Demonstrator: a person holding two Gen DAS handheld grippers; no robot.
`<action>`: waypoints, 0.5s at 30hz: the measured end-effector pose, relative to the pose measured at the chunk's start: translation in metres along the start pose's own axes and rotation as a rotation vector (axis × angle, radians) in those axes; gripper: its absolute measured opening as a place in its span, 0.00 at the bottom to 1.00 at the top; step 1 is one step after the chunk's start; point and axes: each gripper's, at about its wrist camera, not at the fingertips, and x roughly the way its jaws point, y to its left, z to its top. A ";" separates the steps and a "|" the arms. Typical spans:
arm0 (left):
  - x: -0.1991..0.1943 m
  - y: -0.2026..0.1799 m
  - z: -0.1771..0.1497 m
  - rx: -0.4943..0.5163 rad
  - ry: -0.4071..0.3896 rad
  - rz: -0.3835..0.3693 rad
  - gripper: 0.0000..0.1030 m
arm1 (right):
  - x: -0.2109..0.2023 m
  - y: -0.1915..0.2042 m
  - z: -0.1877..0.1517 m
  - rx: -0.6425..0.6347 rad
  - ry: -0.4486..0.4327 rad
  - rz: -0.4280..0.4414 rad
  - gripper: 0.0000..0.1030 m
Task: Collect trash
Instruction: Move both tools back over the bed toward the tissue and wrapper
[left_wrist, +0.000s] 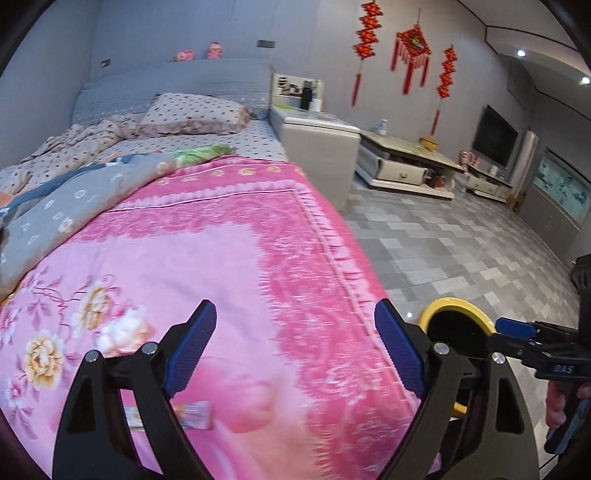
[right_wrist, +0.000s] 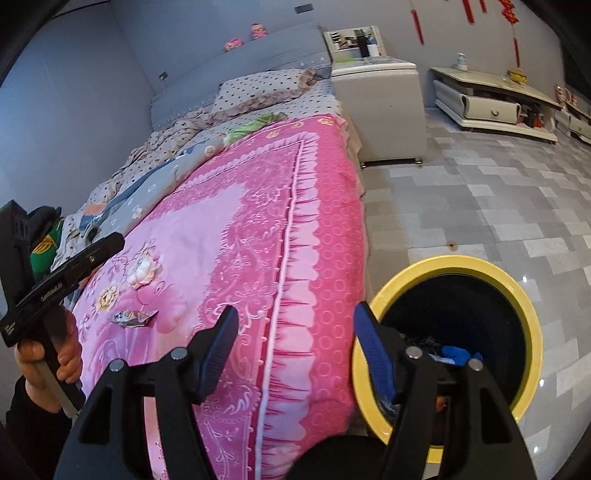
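Observation:
A crumpled snack wrapper (right_wrist: 132, 317) lies on the pink floral blanket (right_wrist: 236, 221); in the left wrist view it (left_wrist: 192, 410) lies just below my left gripper's left finger. A white crumpled tissue (right_wrist: 143, 271) lies further up the blanket and also shows in the left wrist view (left_wrist: 120, 332). A yellow-rimmed trash bin (right_wrist: 532, 317) stands on the floor beside the bed, with blue trash inside. My left gripper (left_wrist: 295, 343) is open and empty over the blanket. My right gripper (right_wrist: 295, 347) is open and empty, over the bed edge next to the bin.
The bed holds a grey quilt (left_wrist: 74, 206) and a dotted pillow (left_wrist: 192, 114). A white nightstand (right_wrist: 380, 107) stands by the bed. A low TV cabinet (left_wrist: 406, 166) and a television (left_wrist: 495, 140) line the wall. The floor (right_wrist: 480, 206) is grey tile.

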 end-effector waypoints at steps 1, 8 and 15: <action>-0.001 0.013 0.000 0.001 -0.001 0.017 0.81 | 0.003 0.008 0.000 -0.019 0.003 0.011 0.60; -0.003 0.095 -0.002 0.009 0.016 0.068 0.81 | 0.037 0.078 -0.002 -0.187 0.058 0.130 0.60; 0.013 0.155 -0.011 0.006 0.070 0.075 0.81 | 0.075 0.134 -0.014 -0.360 0.130 0.254 0.60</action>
